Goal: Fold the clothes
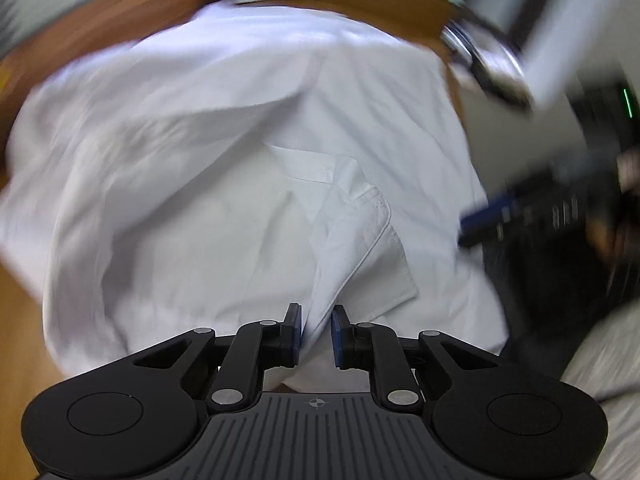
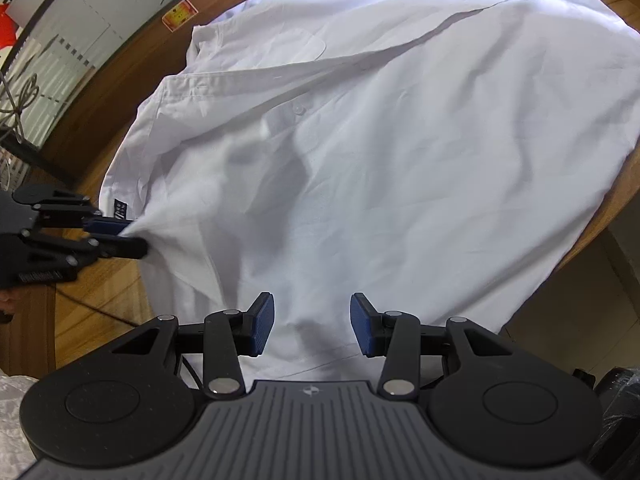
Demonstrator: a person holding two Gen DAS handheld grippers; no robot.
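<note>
A white button-up shirt [image 2: 380,152] lies spread over a round wooden table [image 2: 132,56], collar toward the far left. In the left wrist view a cuff of the shirt [image 1: 360,240] runs down between the blue pads, and my left gripper [image 1: 316,334] is shut on that fabric. The right wrist view shows the same left gripper [image 2: 124,232] pinching a raised peak of cloth at the shirt's left edge. My right gripper [image 2: 312,330] stands open over the near edge of the shirt, nothing between its pads. Blurred at the right of the left wrist view is the right gripper [image 1: 480,220].
A red and yellow sticker [image 2: 180,14] sits on the table beyond the collar. Cables [image 2: 20,96] and a glass partition are at the far left. A dark chair-like object [image 1: 560,280] stands right of the table. The table edge [image 2: 624,184] curves close on the right.
</note>
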